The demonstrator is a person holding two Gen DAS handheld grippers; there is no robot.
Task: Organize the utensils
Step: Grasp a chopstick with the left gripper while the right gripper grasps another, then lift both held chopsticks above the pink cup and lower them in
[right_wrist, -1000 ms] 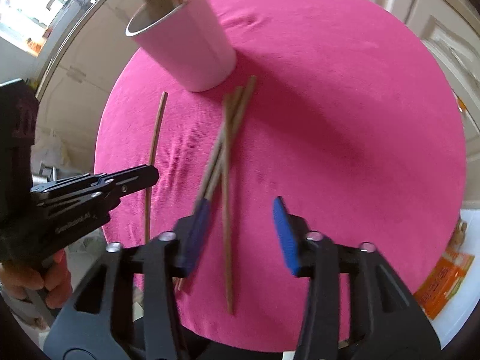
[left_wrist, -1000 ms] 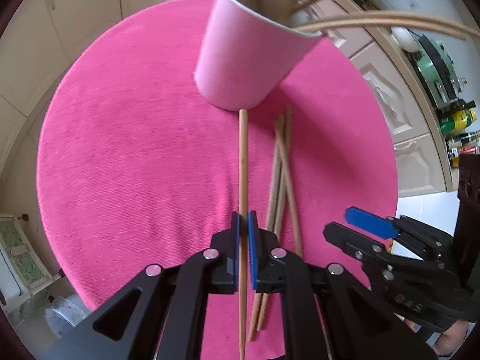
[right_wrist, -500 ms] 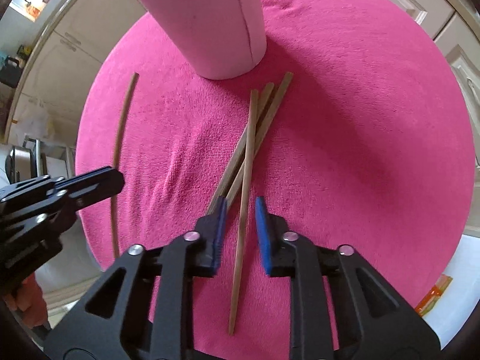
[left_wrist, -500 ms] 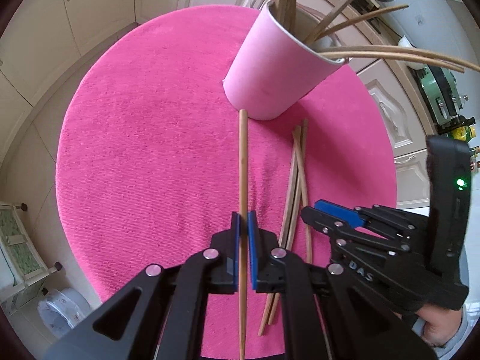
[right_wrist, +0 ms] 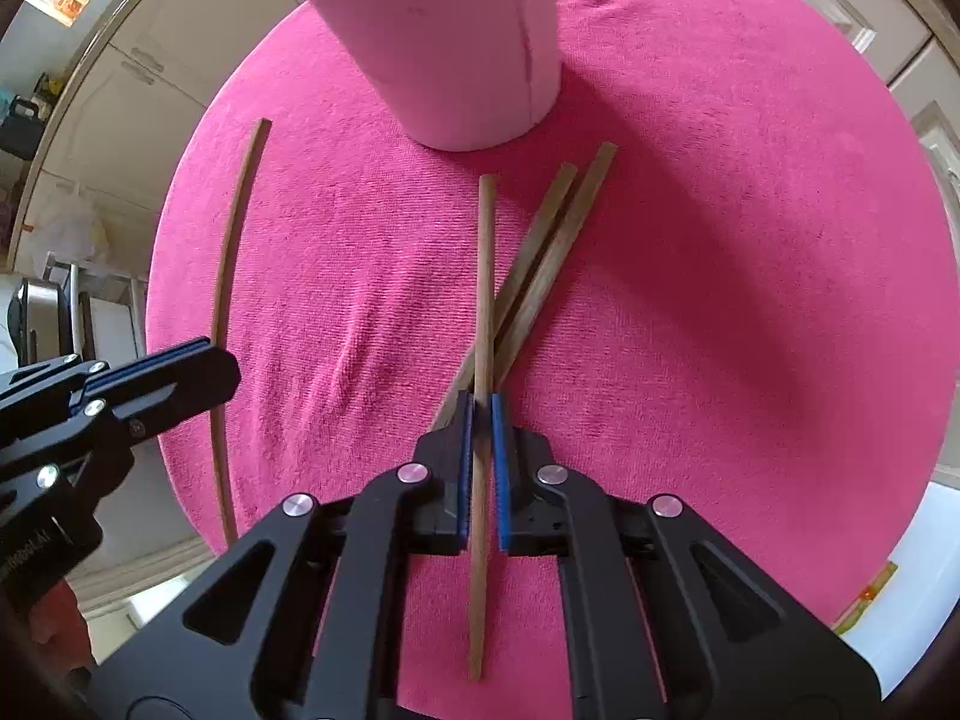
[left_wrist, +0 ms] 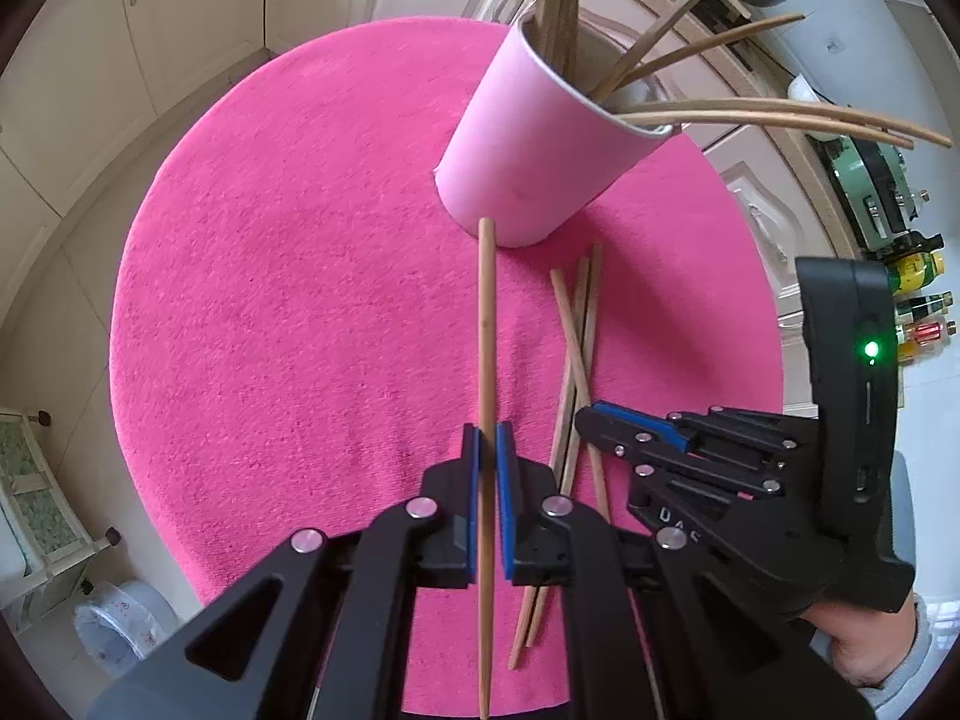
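Both tongs point steeply down over a round tabletop (left_wrist: 252,312) covered in pink cloth. Left tongs (left_wrist: 487,438) are clamped on a light chopstick (left_wrist: 486,324); its blue pads press it from both sides, and its far end reaches close to the base of the pink cup (left_wrist: 528,162). Right tongs (right_wrist: 478,405) have just been closing and now pinch a second chopstick (right_wrist: 485,276), with the stick running between the blue pads, its near end below the jaws and its far end pointing toward the cup (right_wrist: 444,42). That stick lies across a loose pair (right_wrist: 552,240) of darker chopsticks on the cloth, which fan out to the right toward the cup base. From the right wrist view the left tongs (right_wrist: 198,360) show at the left edge, with their thin stick (right_wrist: 231,276) curving past them. From the left wrist view the right tongs (left_wrist: 591,420) sit just beside the left ones, over the crossed sticks (left_wrist: 576,348), with a green light on the handle and a hand (left_wrist: 864,648) in a grey sleeve holding it. The cup stands upright near the far side of the cloth, already holding several chopsticks (left_wrist: 690,60) that splay out of the rim. Cream cabinets (left_wrist: 120,60) surround the tabletop.
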